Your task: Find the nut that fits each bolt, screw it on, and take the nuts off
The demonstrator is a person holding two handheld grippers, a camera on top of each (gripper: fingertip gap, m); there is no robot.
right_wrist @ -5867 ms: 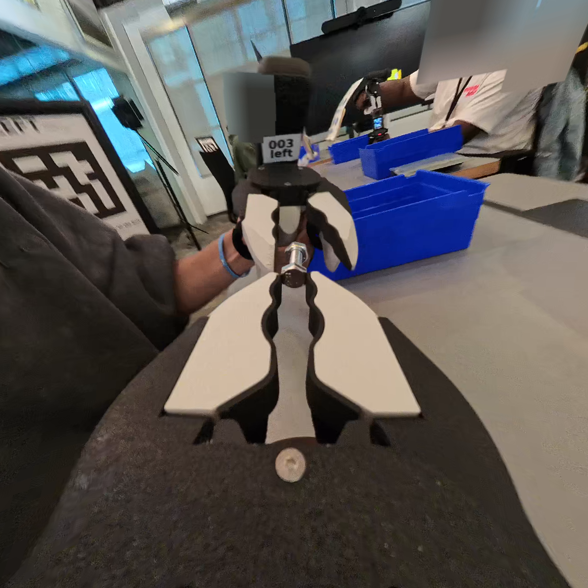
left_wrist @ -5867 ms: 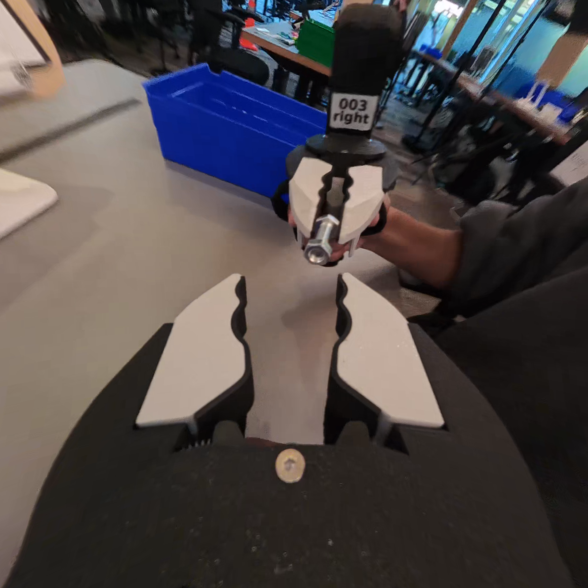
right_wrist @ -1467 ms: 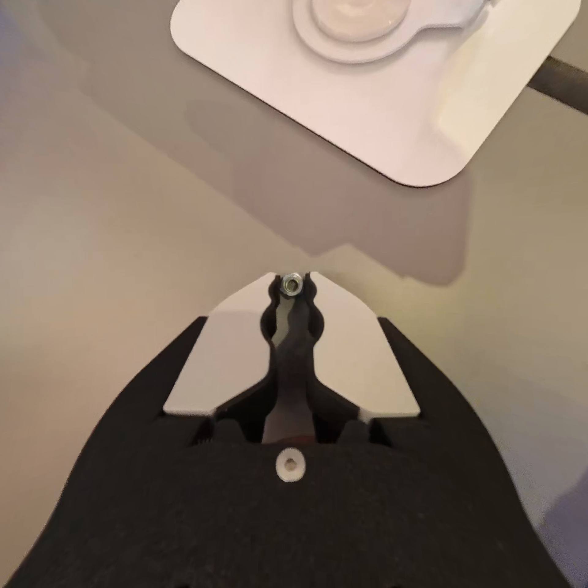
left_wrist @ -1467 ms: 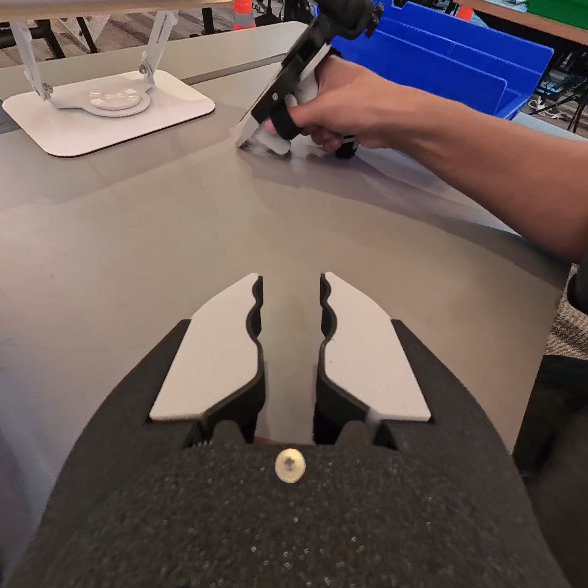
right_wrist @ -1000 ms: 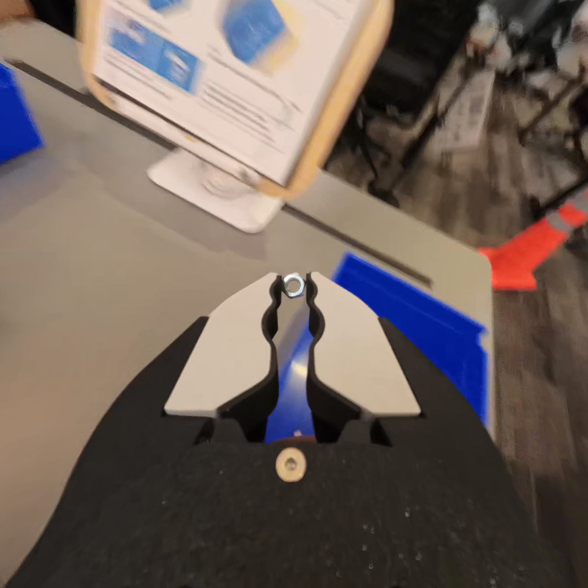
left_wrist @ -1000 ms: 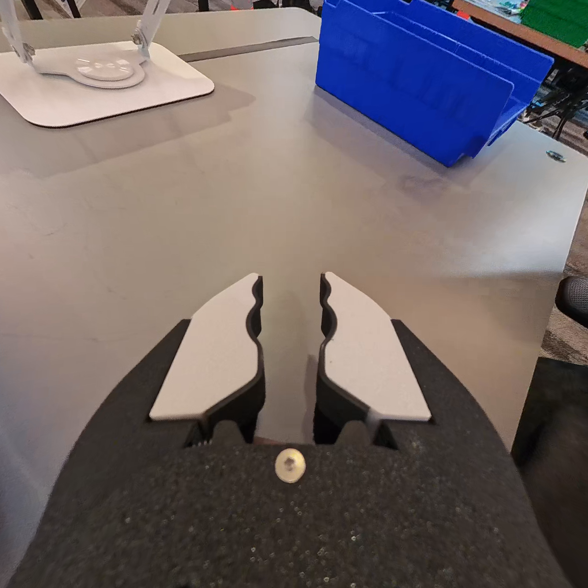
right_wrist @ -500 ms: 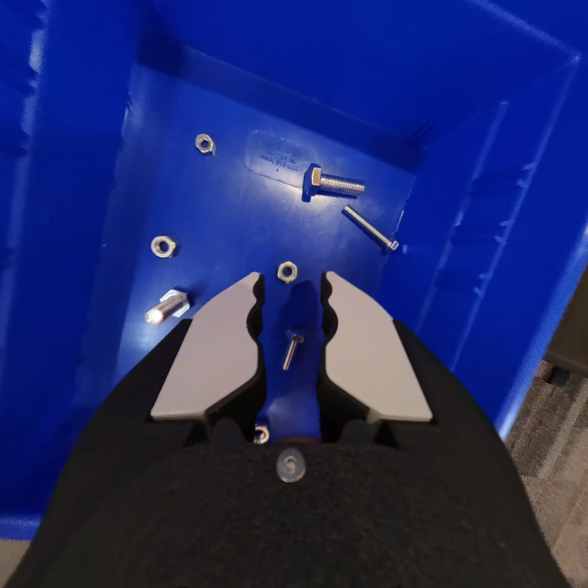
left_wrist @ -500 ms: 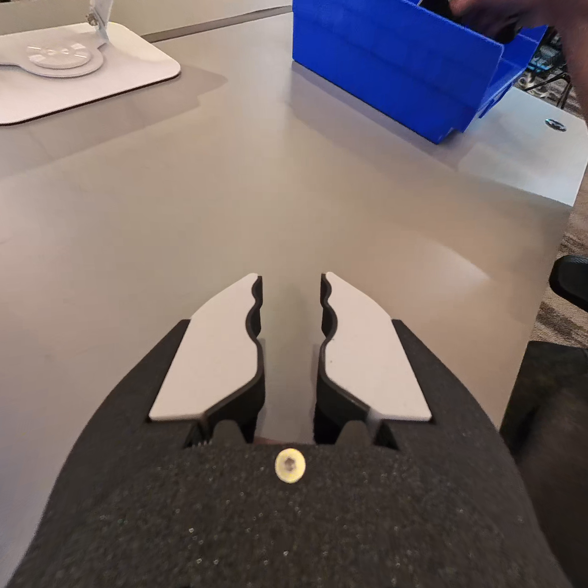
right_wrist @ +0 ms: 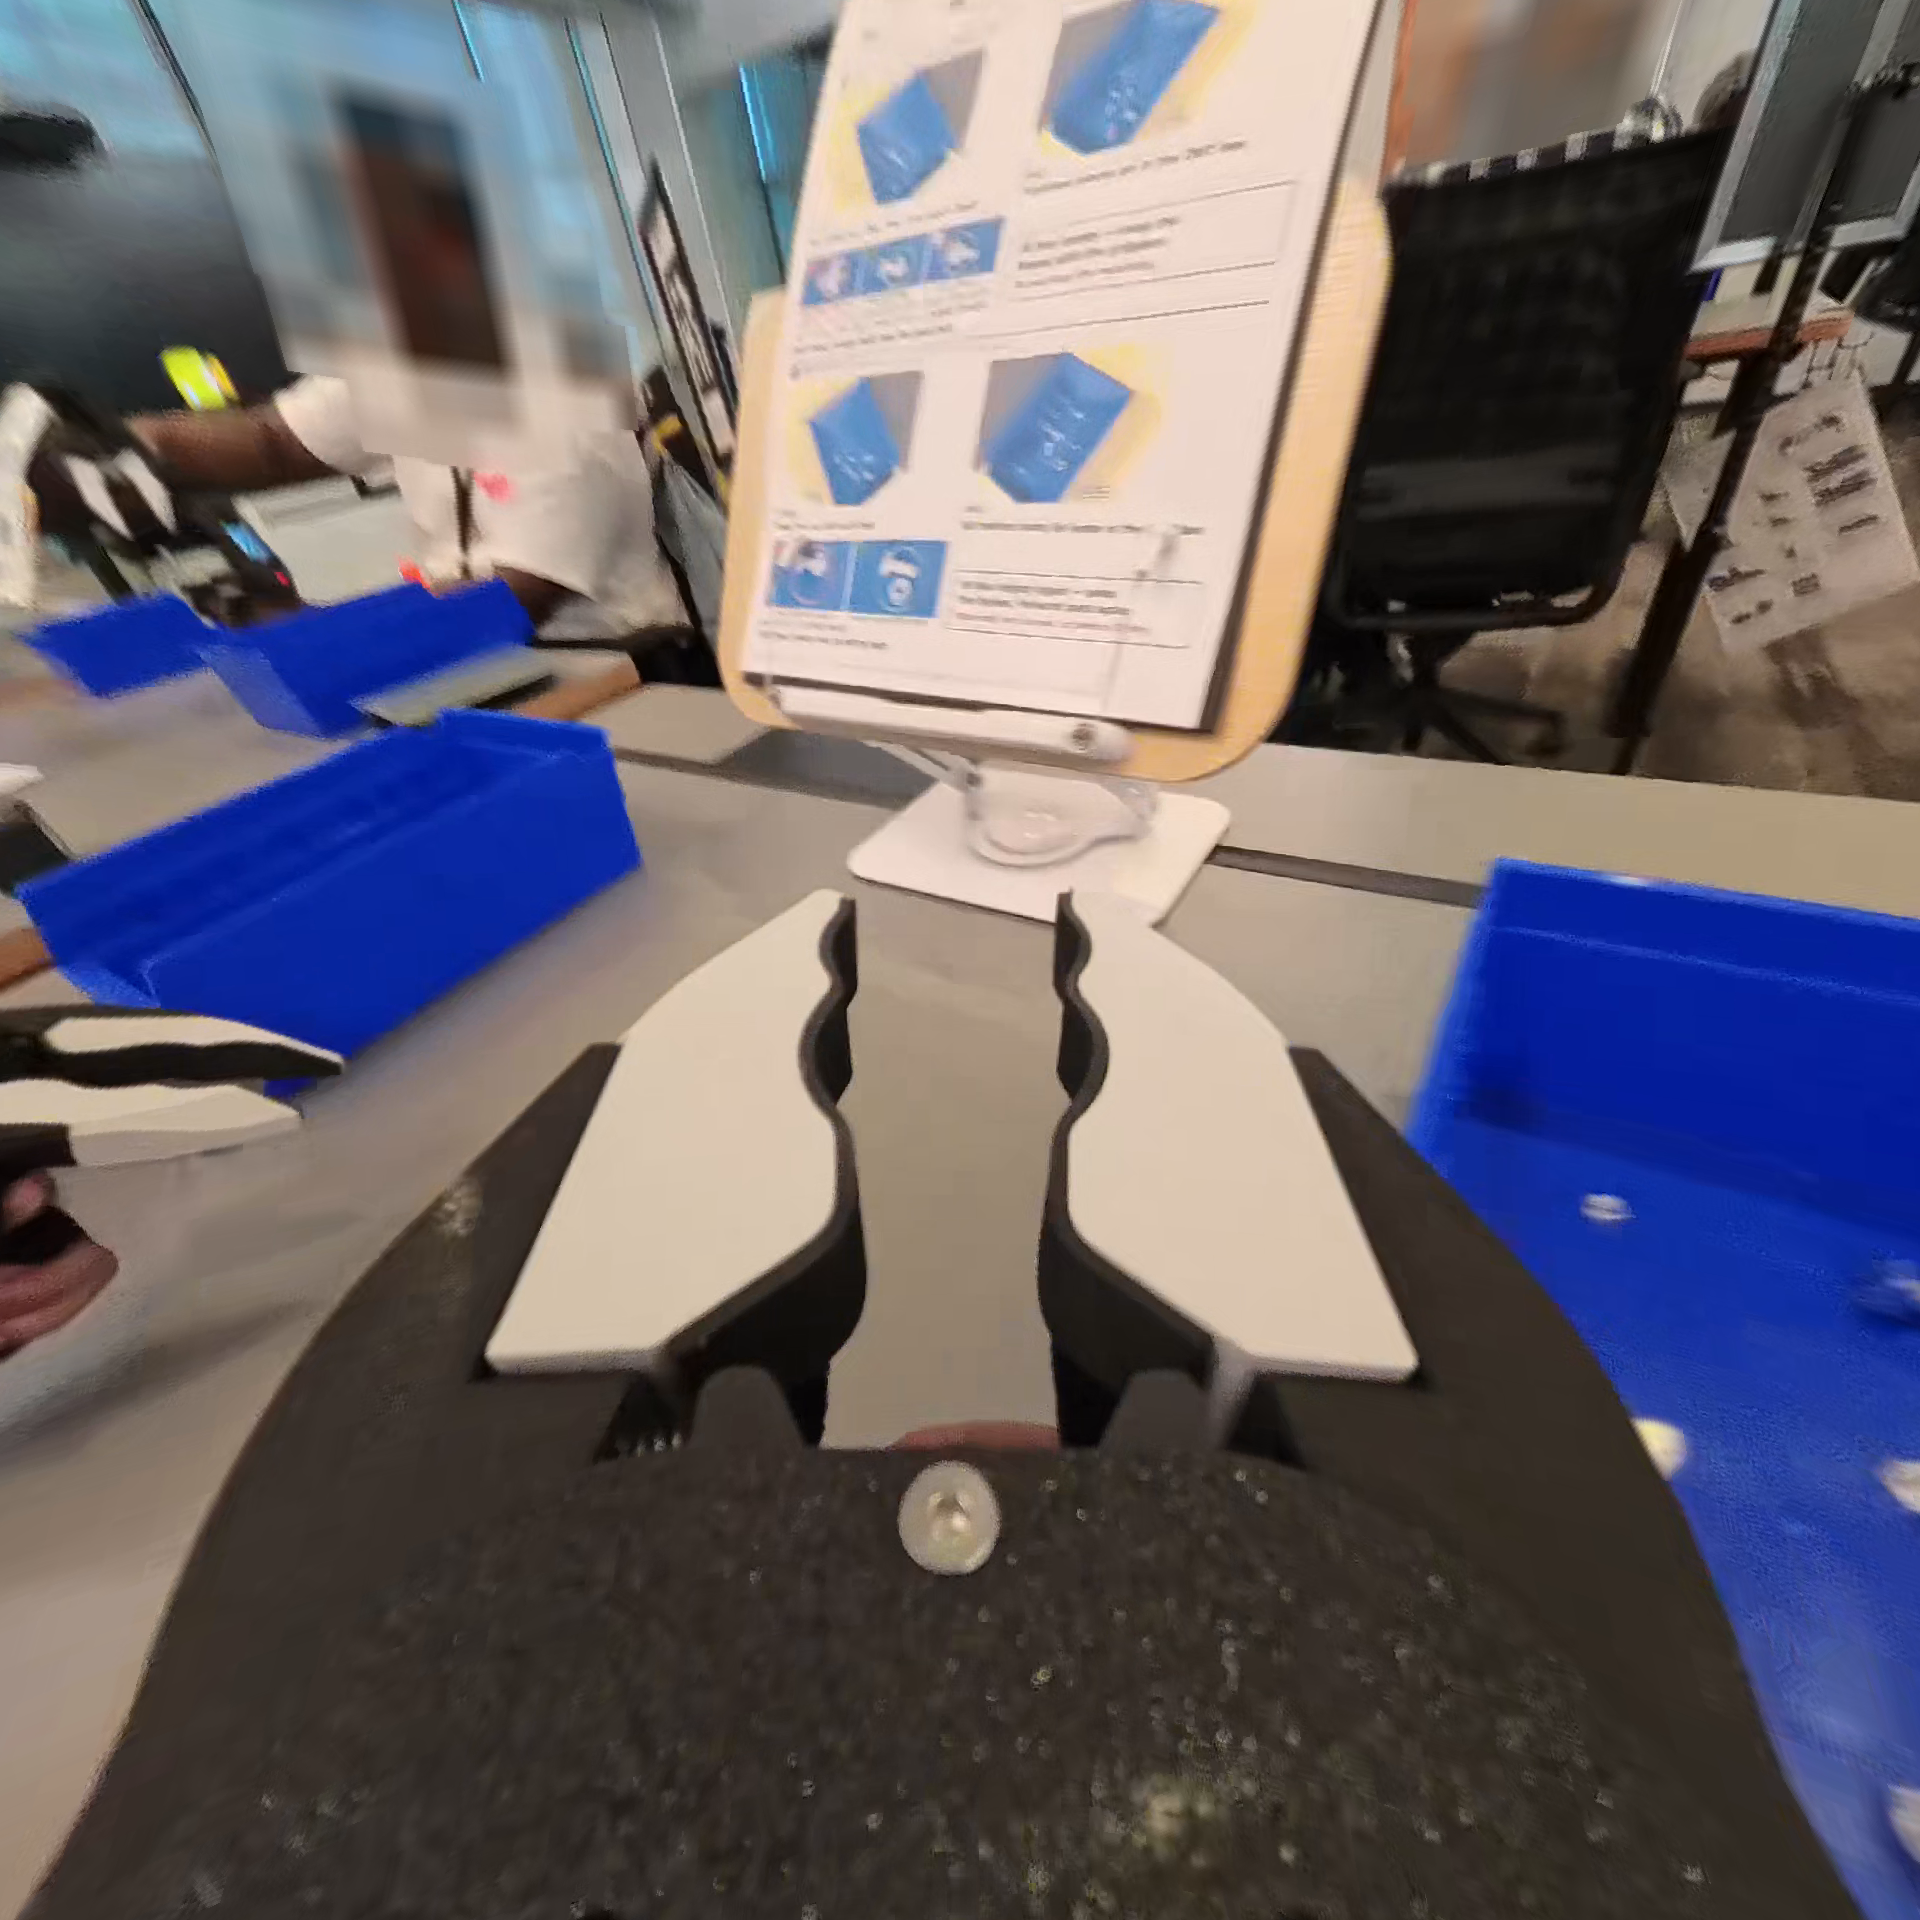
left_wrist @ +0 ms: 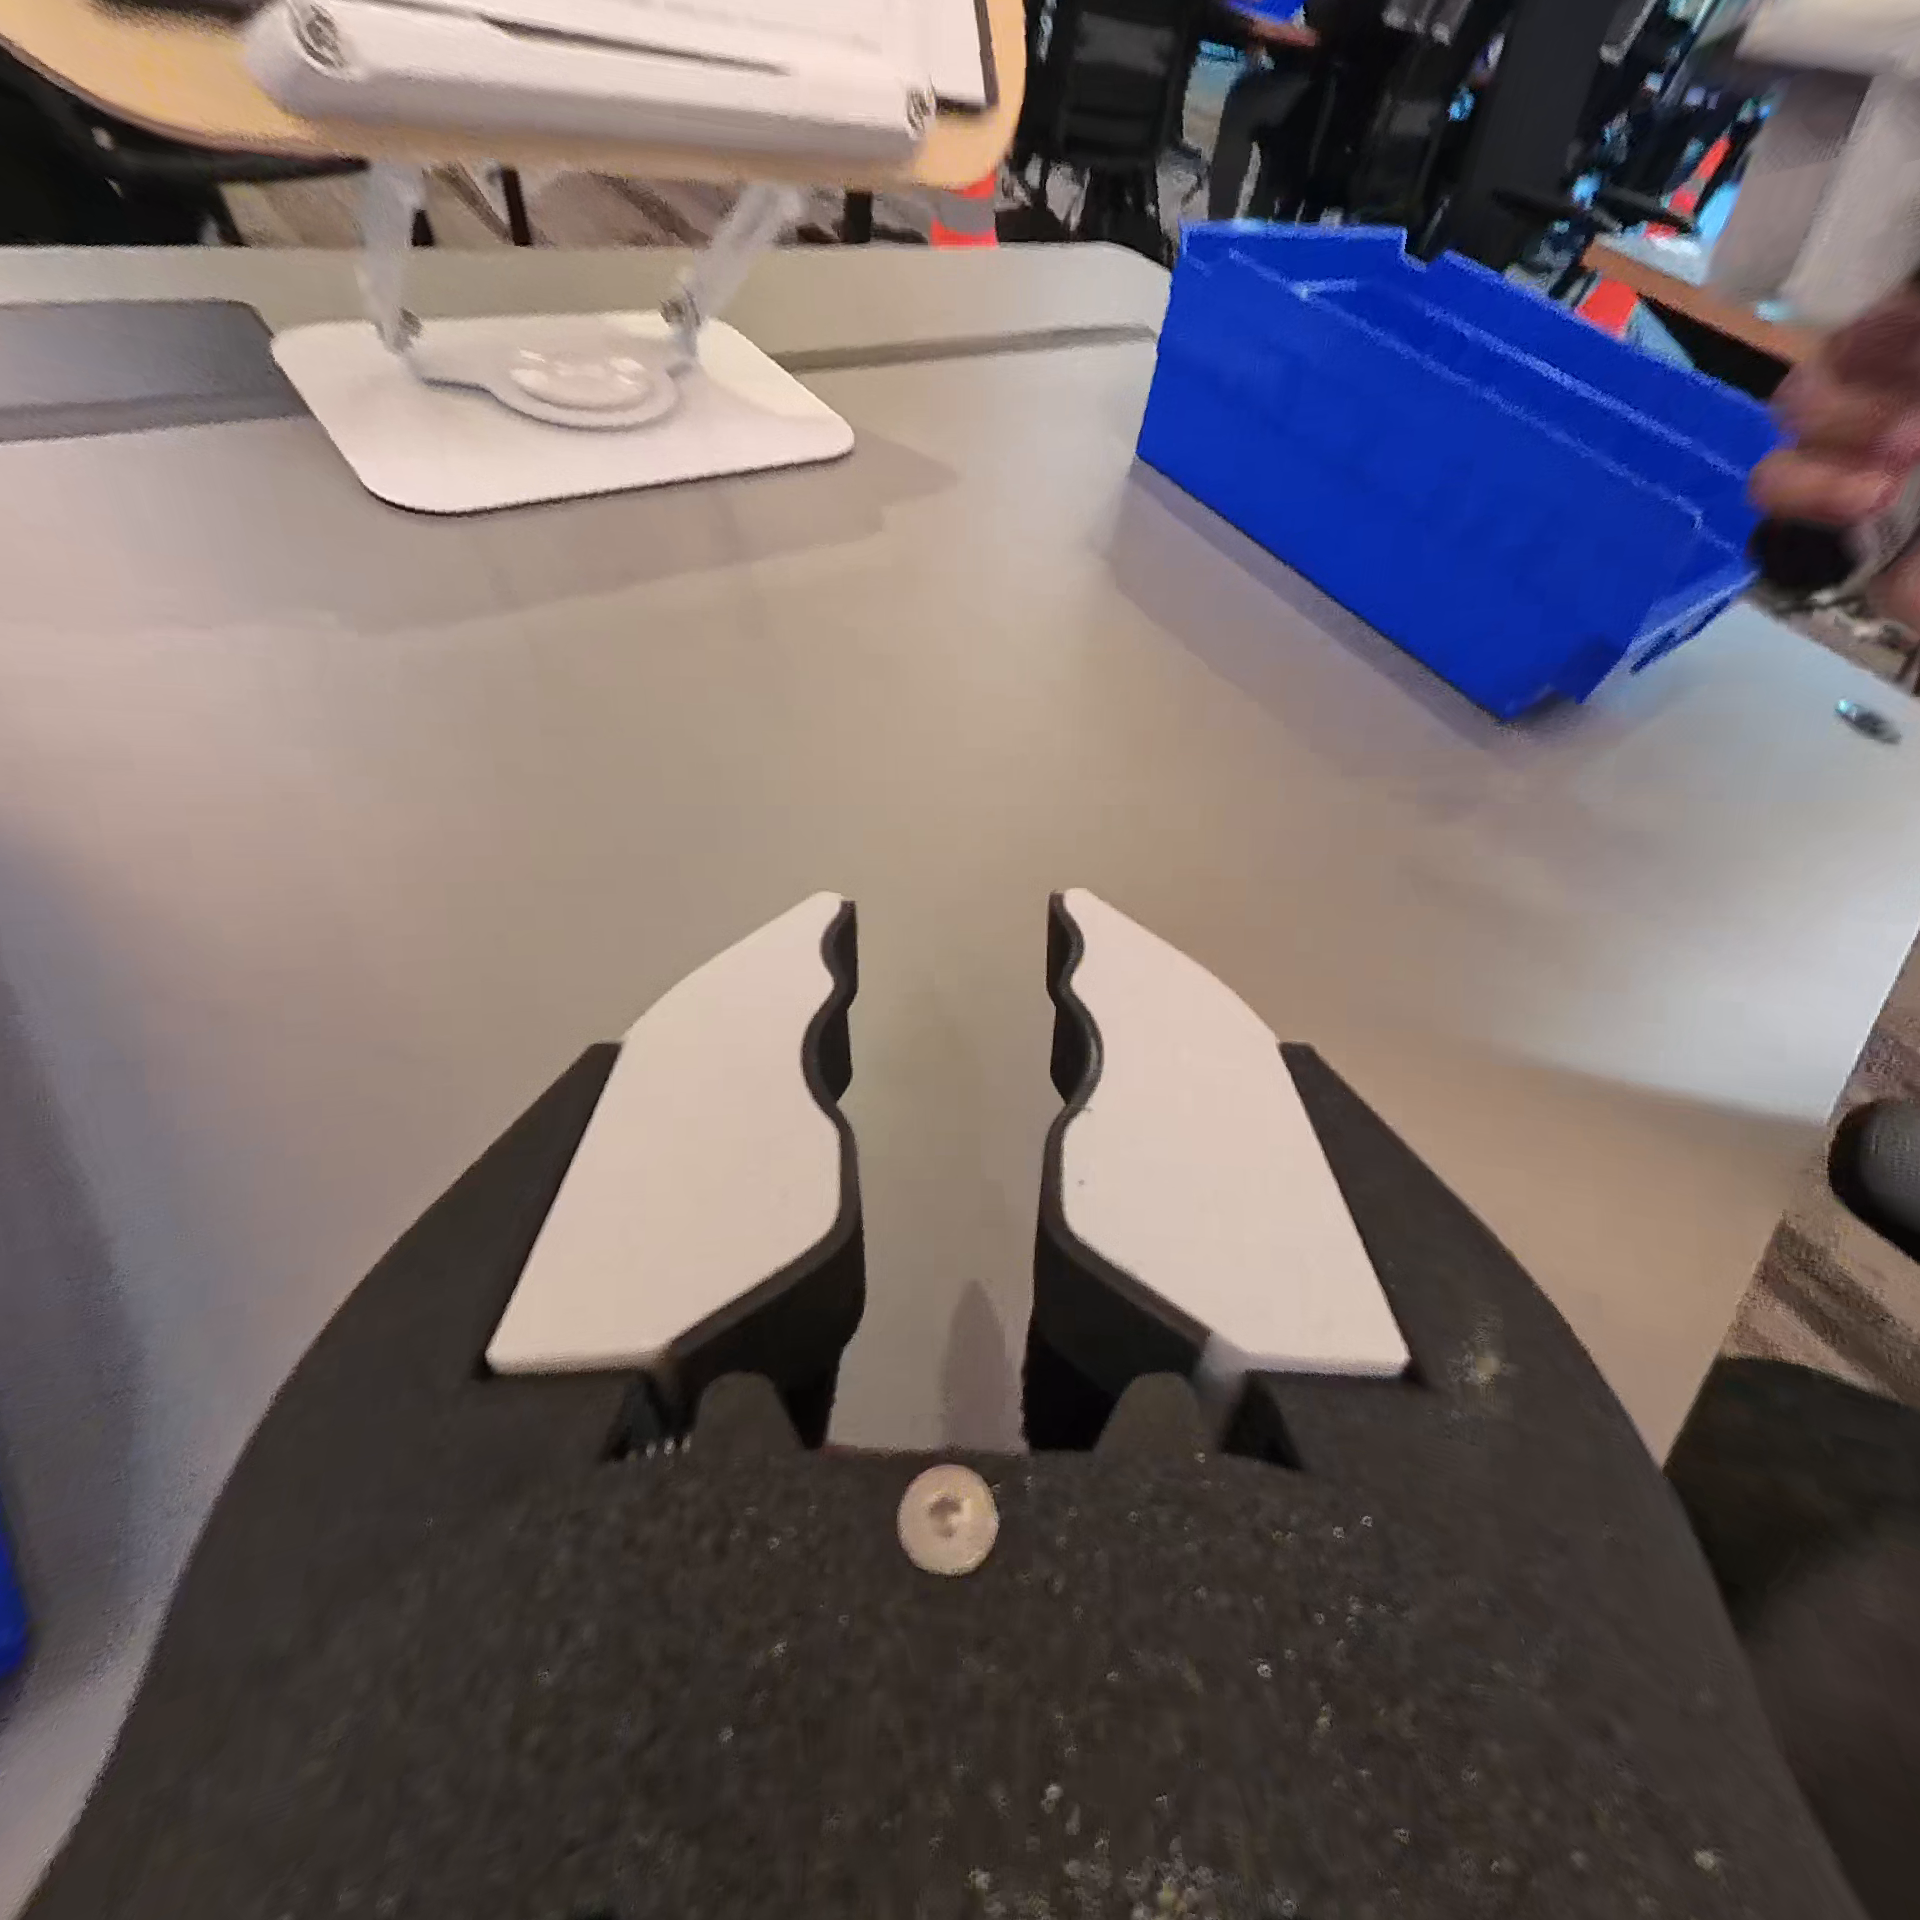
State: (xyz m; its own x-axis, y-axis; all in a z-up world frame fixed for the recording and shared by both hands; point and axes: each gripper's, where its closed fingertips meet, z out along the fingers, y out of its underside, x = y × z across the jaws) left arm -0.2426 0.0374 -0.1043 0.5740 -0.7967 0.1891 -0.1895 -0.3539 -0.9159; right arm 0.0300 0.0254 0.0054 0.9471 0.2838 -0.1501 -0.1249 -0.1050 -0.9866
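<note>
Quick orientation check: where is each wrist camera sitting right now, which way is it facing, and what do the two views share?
Left wrist view: sits behind the open left hand-held gripper, looks across the grey table toward the blue bin; a blurred hand at the right edge.
Right wrist view: behind the open right hand-held gripper, faces the document stand; the left one shows at the left edge.
Shared: table, stand, blue bin.

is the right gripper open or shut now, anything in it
Open and empty. In the right wrist view the right gripper has its white fingers spread, with only the grey table showing in the gap.
</note>
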